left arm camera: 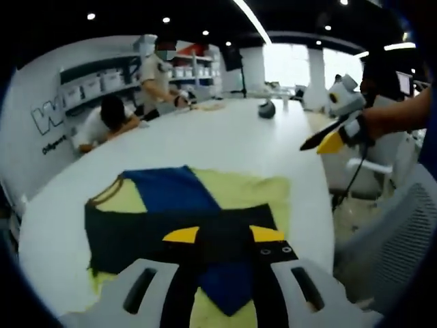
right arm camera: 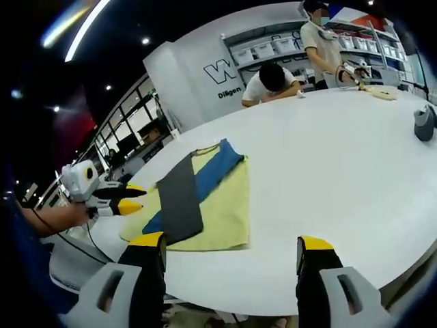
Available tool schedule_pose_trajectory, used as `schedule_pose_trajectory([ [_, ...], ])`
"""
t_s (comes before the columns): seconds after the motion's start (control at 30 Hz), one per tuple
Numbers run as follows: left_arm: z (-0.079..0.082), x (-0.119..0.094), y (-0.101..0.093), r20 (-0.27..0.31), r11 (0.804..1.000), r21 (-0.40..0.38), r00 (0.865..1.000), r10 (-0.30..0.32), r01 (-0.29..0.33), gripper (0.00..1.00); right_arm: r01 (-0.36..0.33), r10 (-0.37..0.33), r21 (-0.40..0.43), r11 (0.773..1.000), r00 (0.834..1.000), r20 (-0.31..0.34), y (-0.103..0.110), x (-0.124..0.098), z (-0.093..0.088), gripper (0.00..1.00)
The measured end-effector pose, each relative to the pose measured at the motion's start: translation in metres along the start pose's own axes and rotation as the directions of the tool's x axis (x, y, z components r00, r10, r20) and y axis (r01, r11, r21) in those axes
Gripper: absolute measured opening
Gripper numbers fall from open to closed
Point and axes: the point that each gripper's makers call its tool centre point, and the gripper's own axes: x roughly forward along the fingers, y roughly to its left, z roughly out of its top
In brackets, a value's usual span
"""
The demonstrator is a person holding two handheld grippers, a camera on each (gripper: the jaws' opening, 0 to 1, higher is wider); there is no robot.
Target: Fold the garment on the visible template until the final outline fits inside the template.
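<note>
A broad round white tabletop spans both views. On it, in the lower centre of the left gripper view and left of centre in the right gripper view, lies the task's thing: a flat pale-yellow garment with a blue panel and a dark grey band. It appears partly folded, with the grey band laid over the yellow and blue. No separate template outline can be made out under or around it, so whether the shape already fits is hard to judge; at least one more fold probably remains.

The left gripper hangs above the garment's near edge, its yellow-tipped jaws spread apart and empty; it appears too at the left edge of the right gripper view, held in a person's hand. The right gripper sits at the bottom of its own view over bare tabletop just beside the garment, jaws wide apart and holding nothing, and shows at the upper right of the left gripper view.

Across the tabletop, one person leans over it and another stands working; a small dark object rests well apart from the garment. Nothing blocks the way.
</note>
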Motion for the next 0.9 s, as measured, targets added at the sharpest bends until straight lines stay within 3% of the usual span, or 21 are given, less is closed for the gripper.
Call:
schedule_pose_trajectory([
  [0.1,-0.007,-0.010,0.023,0.001,0.997,-0.022,0.998,0.069,-0.069,0.29,0.007,-0.007,-0.011,1.000,1.000,0.000,0.002,-0.003,0.005,0.77],
  [0.13,-0.016,-0.021,0.043,0.002,0.989,-0.050,0.990,0.138,-0.138,0.30,0.009,-0.009,-0.012,1.000,1.000,0.001,0.003,-0.004,0.007,0.77],
  [0.3,-0.048,-0.043,0.089,-0.033,0.951,-0.143,0.962,0.272,-0.274,0.32,0.021,-0.020,-0.016,1.000,1.000,0.007,0.009,-0.003,0.009,0.77],
  [0.5,-0.065,-0.058,0.119,-0.054,0.921,-0.135,0.931,0.360,-0.364,0.39,0.021,-0.021,-0.015,1.000,1.000,-0.008,0.013,0.000,0.005,0.77],
  [0.63,-0.079,-0.054,0.144,-0.060,0.914,-0.106,0.920,0.388,-0.392,0.43,0.022,-0.022,-0.007,1.000,1.000,-0.009,0.018,0.000,0.005,0.77],
  [0.9,-0.078,-0.046,0.149,-0.076,0.913,-0.062,0.914,0.398,-0.403,0.51,0.030,-0.031,-0.023,0.999,0.999,-0.038,0.013,-0.010,0.003,0.77],
])
